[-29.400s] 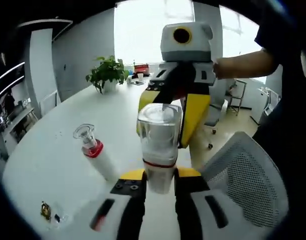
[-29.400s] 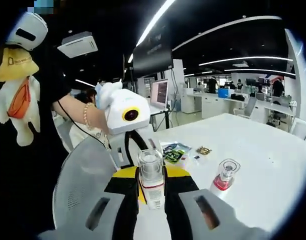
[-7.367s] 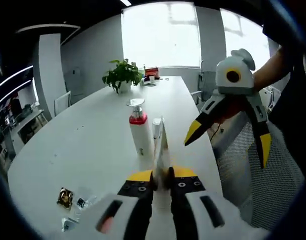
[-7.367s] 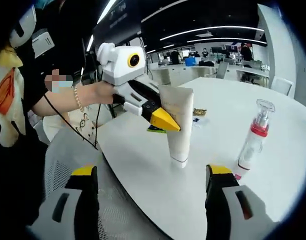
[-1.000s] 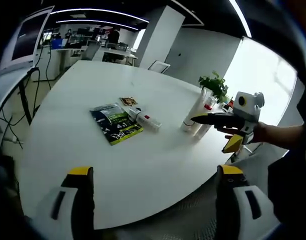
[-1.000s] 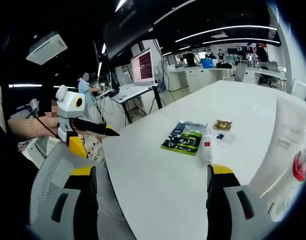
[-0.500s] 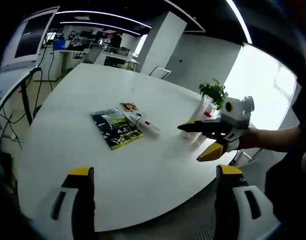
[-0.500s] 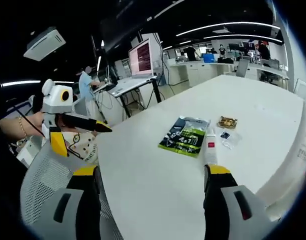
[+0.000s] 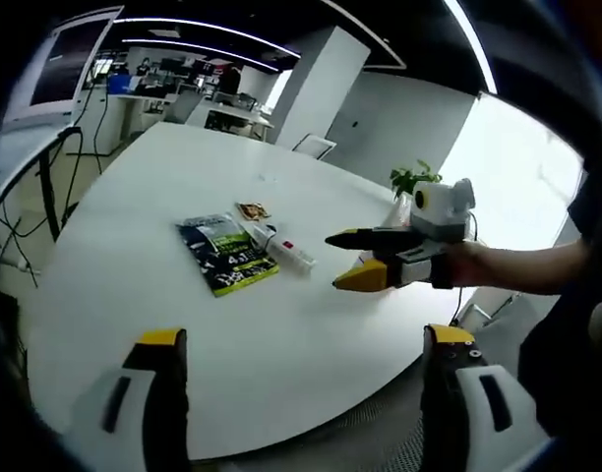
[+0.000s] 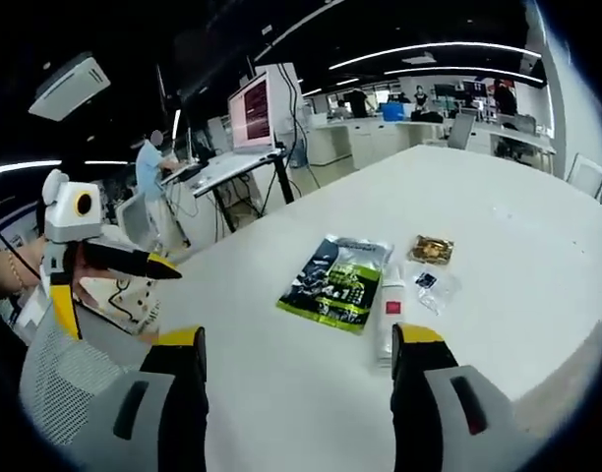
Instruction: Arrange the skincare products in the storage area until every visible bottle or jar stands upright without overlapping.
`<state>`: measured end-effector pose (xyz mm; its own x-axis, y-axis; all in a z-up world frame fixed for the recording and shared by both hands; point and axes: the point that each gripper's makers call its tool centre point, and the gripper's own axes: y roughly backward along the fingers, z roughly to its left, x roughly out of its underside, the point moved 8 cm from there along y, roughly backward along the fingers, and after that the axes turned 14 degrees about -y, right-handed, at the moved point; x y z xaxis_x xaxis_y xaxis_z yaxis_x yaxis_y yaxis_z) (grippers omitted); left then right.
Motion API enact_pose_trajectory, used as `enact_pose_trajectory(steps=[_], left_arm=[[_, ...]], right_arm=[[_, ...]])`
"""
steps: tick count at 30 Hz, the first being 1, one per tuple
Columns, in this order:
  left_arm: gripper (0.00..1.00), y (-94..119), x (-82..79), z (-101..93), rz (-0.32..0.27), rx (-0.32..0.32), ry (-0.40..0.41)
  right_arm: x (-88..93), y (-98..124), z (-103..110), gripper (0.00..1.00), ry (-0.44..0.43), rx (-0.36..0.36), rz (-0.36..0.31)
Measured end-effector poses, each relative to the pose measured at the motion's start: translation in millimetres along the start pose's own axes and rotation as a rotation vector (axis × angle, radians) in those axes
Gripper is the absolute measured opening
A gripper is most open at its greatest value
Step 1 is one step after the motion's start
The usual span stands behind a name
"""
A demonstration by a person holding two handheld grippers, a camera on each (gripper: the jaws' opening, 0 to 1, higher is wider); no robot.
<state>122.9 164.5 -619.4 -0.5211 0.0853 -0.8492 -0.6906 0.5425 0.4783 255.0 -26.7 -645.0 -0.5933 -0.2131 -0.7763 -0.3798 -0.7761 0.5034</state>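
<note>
Lying flat on the white table (image 9: 134, 206), a small white tube (image 9: 286, 252) with a red mark sits near the middle of the left gripper view, its long axis running from upper left to lower right of that frame. In the right gripper view the same tube (image 10: 389, 317) lies just right of centre, its long axis running nearly straight up and down the frame, and its lower end sits just above the right jaw's yellow tip. Which end carries the cap is too small to tell.

A dark and green packet (image 9: 228, 254) lies flat just left of the tube in the left gripper view, close beside it, and a small brown wrapper (image 9: 251, 209) rests above both. In the right gripper view a little clear sachet (image 10: 428, 283) lies just right of the tube, below the wrapper.

The left gripper (image 9: 298, 339) has its jaws spread wide at the bottom of its own view, with nothing between them; it appears again at the left edge of the right gripper view, off the table's edge. The right gripper (image 10: 298, 339) likewise stands wide open and empty. Seen from the left gripper view, it reaches in from the right over the table, held by a hand (image 9: 468, 267), its black and yellow jaws parted and pointing left toward the tube without touching it.

Behind it a green potted plant (image 9: 412, 181) stands at the far side of the table.
</note>
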Motion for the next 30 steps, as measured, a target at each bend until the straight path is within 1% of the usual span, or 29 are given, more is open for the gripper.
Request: enact_pose_trajectory(steps=[2, 3, 5, 7, 12, 14, 15, 16, 18, 20, 22, 26, 28, 30], left_arm=[[0.93, -0.5, 0.6, 2.2, 0.000, 0.000, 0.001], [0.93, -0.7, 1.0, 3.3, 0.002, -0.001, 0.003], [0.93, -0.8, 1.8, 6.0, 0.004, -0.002, 0.007], [0.92, -1.4, 1.8, 4.0, 0.005, -0.003, 0.008], [0.92, -1.2, 2.2, 7.2, 0.003, -0.006, 0.008], [0.92, -0.1, 2.5, 11.0, -0.005, -0.015, 0.023], [0.91, 0.5, 2.5, 12.1, -0.010, -0.020, 0.030], [0.91, 1.6, 2.4, 12.8, -0.014, -0.028, 0.035], [0.90, 2.5, 2.4, 12.4, -0.017, -0.027, 0.034], [0.90, 3.3, 1.8, 12.2, -0.009, -0.026, 0.028], [0.90, 3.6, 1.6, 13.0, -0.007, -0.028, 0.020], [0.91, 1.6, 4.3, 15.4, 0.009, -0.026, 0.019], [0.91, 1.1, 5.0, 16.0, 0.013, -0.031, 0.019], [0.91, 0.5, 6.8, 17.9, 0.006, -0.039, 0.028]], right_arm=[[-2.6, -5.5, -3.3, 0.71, 0.008, 0.021, 0.006], [-5.3, -7.8, -7.2, 0.68, 0.007, 0.044, 0.013], [-9.0, -10.4, -14.0, 0.62, 0.010, 0.068, 0.007], [-10.7, -13.1, -18.1, 0.59, 0.008, 0.082, 0.010], [-13.8, -28.8, -29.4, 0.53, 0.024, 0.134, 0.023], [-15.7, -34.9, -27.6, 0.50, 0.013, 0.129, 0.016], [-16.8, -36.8, -33.1, 0.49, 0.008, 0.143, 0.014], [-17.4, -39.6, -38.7, 0.48, 0.007, 0.178, 0.017], [-19.0, -50.0, -41.8, 0.47, -0.002, 0.200, 0.017], [-18.5, -55.6, -50.3, 0.45, -0.007, 0.221, 0.034], [-16.9, -59.5, -54.5, 0.44, 0.003, 0.243, 0.063], [-12.9, -66.3, -59.1, 0.41, -0.009, 0.273, 0.102], [-11.4, -71.0, -61.0, 0.37, -0.004, 0.260, 0.117], [-12.0, -75.0, -61.0, 0.33, 0.031, 0.257, 0.118]])
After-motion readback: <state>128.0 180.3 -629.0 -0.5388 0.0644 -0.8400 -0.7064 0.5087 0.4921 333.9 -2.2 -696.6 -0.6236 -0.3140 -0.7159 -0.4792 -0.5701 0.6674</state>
